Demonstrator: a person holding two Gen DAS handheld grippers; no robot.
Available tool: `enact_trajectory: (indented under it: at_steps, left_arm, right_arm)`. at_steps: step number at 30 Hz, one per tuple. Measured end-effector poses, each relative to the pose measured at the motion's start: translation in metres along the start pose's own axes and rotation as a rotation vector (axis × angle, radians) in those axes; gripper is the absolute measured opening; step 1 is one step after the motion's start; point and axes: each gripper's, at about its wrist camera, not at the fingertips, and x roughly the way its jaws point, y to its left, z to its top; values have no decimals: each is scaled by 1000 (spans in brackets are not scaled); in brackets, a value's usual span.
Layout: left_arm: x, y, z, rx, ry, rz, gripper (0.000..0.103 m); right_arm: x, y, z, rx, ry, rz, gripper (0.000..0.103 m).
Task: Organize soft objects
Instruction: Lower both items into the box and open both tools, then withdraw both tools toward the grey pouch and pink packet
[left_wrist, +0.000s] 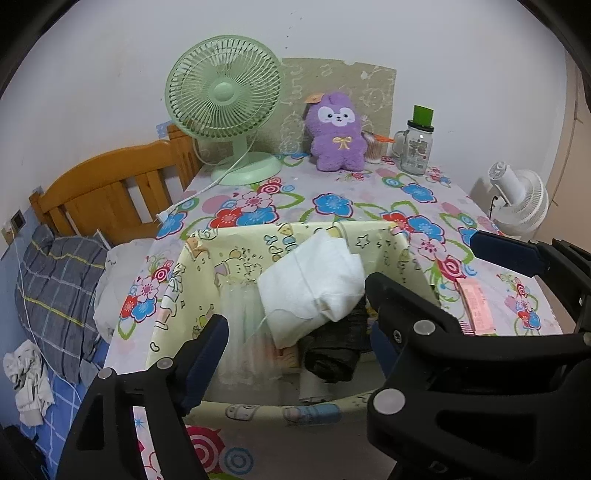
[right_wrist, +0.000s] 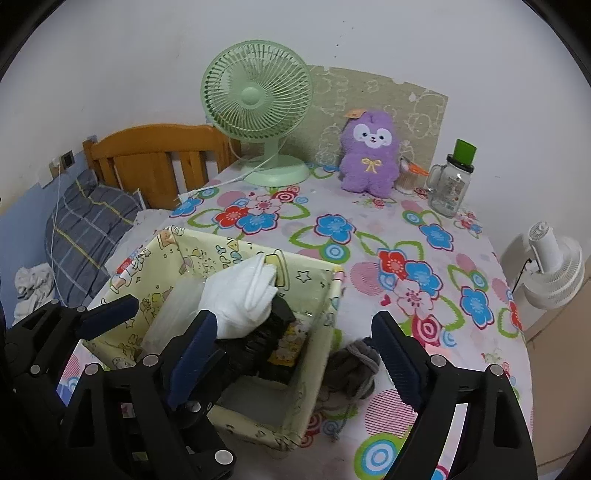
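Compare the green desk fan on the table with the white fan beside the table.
The green desk fan stands upright on the floral tablecloth, grille facing the cameras; the white fan sits off the table's right edge, lower, showing its back. The green one's head looks larger here. Both have round slatted grilles and a cord.

Each hand-held gripper (right_wrist: 291, 354) is black plastic (silver round rivets) with ribbed navy pads (right_wrist: 192, 354).

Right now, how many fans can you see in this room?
2. A green fan stands at the far end of the flowered table, left of the purple plush toy. A white fan sits off the table's right edge. Others may be hidden.
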Motion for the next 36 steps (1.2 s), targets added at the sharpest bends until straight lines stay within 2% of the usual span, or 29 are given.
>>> enact_trajectory:
  at_steps: [22,36]
  left_arm:
    - [-26,-48,0,53,-44,-20,91]
    - [-34,-74,-2,65,-44,-43,92]
  right_arm:
    - [-39,-40,-16,47,-54,-28,94]
    - [-55,-65,-28,66,-71,-39,97]
